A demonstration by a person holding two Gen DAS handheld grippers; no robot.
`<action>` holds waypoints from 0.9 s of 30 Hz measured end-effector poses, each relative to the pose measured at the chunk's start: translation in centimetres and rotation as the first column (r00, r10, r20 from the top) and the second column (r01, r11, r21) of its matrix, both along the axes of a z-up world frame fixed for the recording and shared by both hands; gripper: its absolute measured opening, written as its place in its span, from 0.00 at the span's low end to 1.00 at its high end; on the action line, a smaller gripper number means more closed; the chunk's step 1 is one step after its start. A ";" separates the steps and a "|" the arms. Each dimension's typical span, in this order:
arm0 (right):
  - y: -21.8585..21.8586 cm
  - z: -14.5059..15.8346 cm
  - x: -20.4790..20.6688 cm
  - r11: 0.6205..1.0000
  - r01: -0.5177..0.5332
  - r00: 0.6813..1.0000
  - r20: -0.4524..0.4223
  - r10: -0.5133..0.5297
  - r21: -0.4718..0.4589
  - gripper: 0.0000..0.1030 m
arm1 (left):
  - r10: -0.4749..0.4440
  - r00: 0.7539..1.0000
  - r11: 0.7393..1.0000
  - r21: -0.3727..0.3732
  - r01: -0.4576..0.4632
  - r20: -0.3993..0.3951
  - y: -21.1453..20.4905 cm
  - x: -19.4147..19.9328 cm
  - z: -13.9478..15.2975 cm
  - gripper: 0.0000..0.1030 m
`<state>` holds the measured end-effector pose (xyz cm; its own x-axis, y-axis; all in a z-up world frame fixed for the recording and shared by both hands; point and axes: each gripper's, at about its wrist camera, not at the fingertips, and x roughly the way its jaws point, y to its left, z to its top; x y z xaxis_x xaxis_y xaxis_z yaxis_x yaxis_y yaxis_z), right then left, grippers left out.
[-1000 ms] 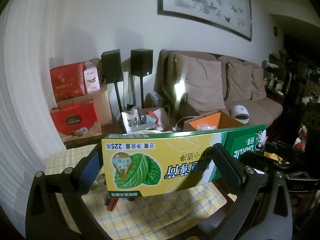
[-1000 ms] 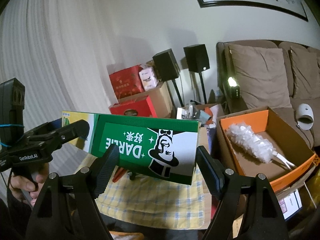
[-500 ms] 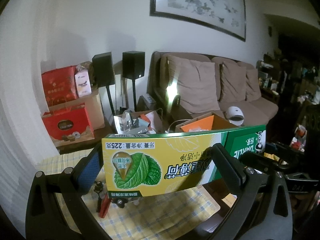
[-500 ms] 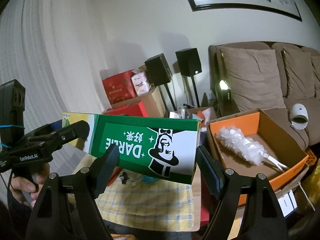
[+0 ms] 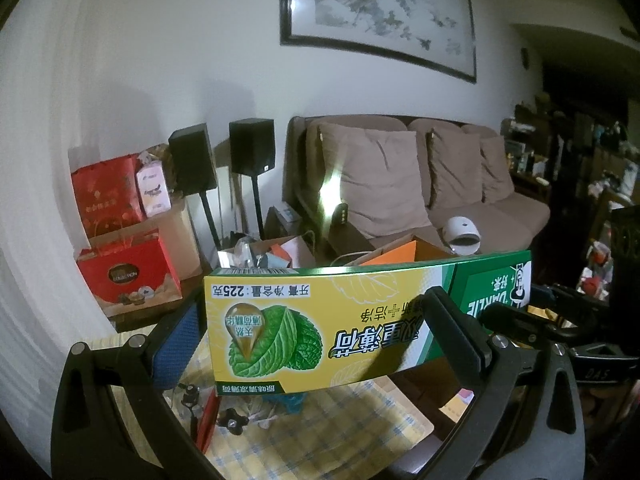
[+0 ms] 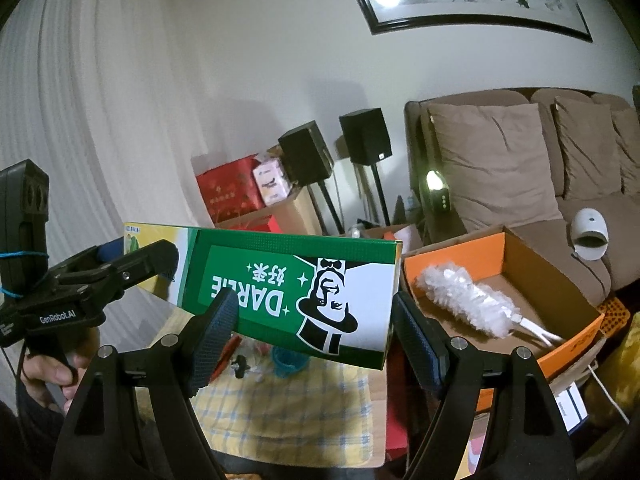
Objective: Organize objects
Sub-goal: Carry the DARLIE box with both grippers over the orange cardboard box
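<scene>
Both claws pinch the long toothpaste box (image 6: 288,284) up in the air, the left gripper (image 5: 320,332) across its yellow end, the right gripper (image 6: 312,328) across its green end. Below lies the checked table (image 6: 288,408); the orange carton (image 6: 552,280) sits just right. If either hand pulls away unevenly, the box could twist loose and drop.

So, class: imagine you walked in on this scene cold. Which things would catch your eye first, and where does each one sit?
First, the long green-and-yellow cardboard toothpaste box, held in mid-air above the yellow checked tablecloth by the left gripper and the right gripper together. Next, to its right, the open orange-lined cardboard carton with a fluffy white duster lying inside. Behind both stands the brown cushioned sofa.
</scene>
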<state>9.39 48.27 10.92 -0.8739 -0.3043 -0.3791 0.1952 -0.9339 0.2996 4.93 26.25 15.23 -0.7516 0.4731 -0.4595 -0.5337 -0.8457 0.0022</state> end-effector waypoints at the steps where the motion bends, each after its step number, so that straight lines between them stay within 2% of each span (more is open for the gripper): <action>1: 0.1 0.1 0.1 1.000 0.003 1.000 -0.003 -0.003 -0.001 0.78 | -0.003 1.000 1.000 0.001 0.003 -0.001 0.1 0.0 0.1 1.00; 27: 2.3 0.7 1.0 0.998 0.052 0.998 -0.027 -0.053 -0.023 0.78 | -0.027 0.999 1.000 -0.013 0.026 -0.021 2.7 0.4 1.0 1.00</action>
<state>10.37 50.54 11.67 -0.8989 -0.2658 -0.3482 0.1543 -0.9361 0.3161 5.30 28.97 16.25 -0.7487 0.4873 -0.4494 -0.5555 -0.8312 0.0242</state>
